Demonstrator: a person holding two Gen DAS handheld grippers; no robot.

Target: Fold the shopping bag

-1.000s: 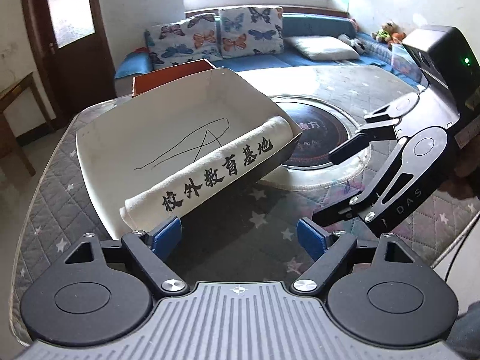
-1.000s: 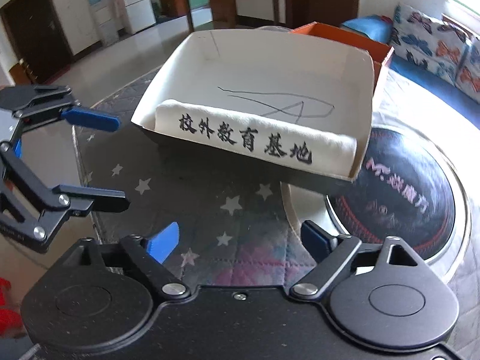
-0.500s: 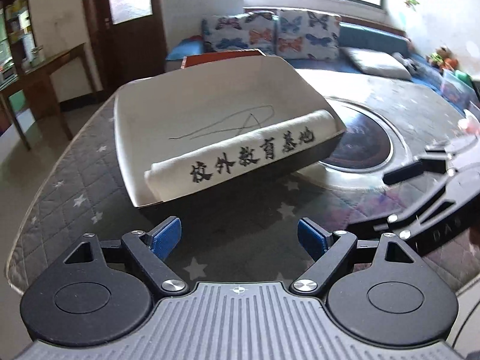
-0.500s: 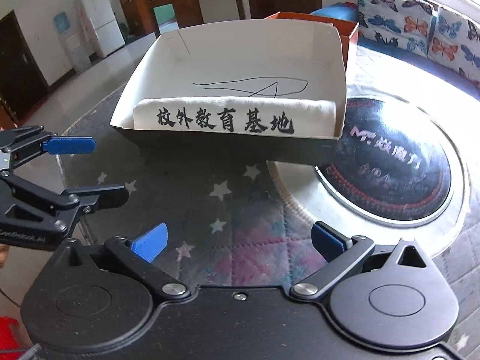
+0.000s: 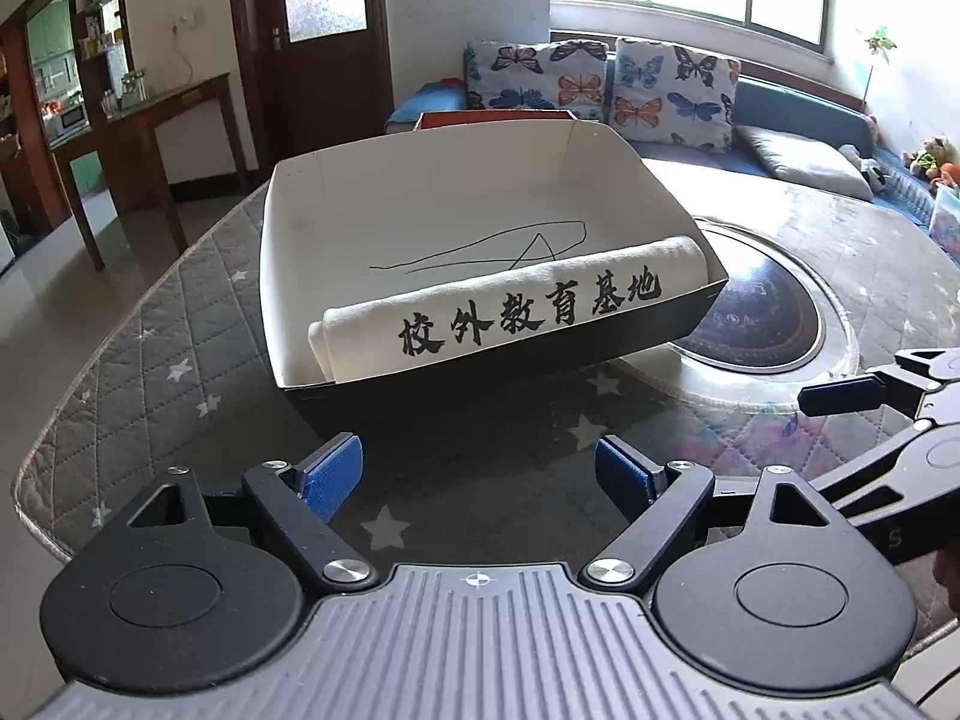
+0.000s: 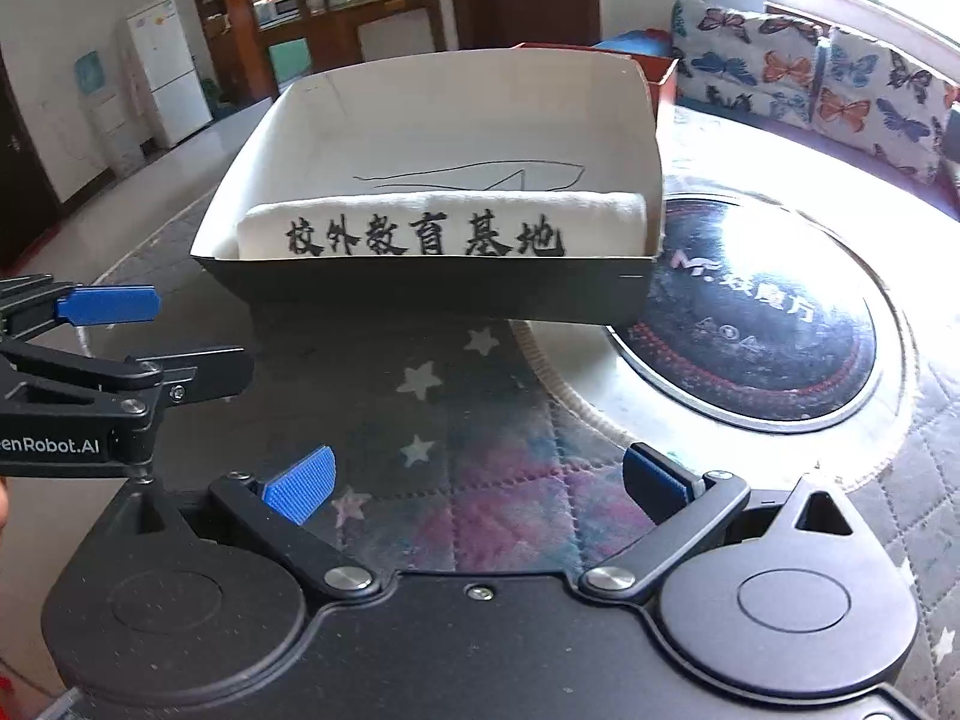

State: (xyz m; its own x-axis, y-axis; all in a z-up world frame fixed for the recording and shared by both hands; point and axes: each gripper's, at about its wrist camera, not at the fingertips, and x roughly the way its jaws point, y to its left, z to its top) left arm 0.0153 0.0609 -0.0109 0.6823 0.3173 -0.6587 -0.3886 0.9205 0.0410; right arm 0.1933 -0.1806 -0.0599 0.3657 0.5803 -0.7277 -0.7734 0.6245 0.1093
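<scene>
The rolled white cloth shopping bag with black characters lies against the near wall of the shallow white cardboard tray on the quilted worktop. Left gripper and right gripper both hover short of the tray, fingers wide and empty. Reaching over that wall could push the light tray away or snag only the roll's outer layer.

Both wrist views toward tray

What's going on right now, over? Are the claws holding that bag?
Left gripper and right gripper both open, empty, short of the box. Rolled white bag lies against its near wall. Nothing between grippers and box.
</scene>
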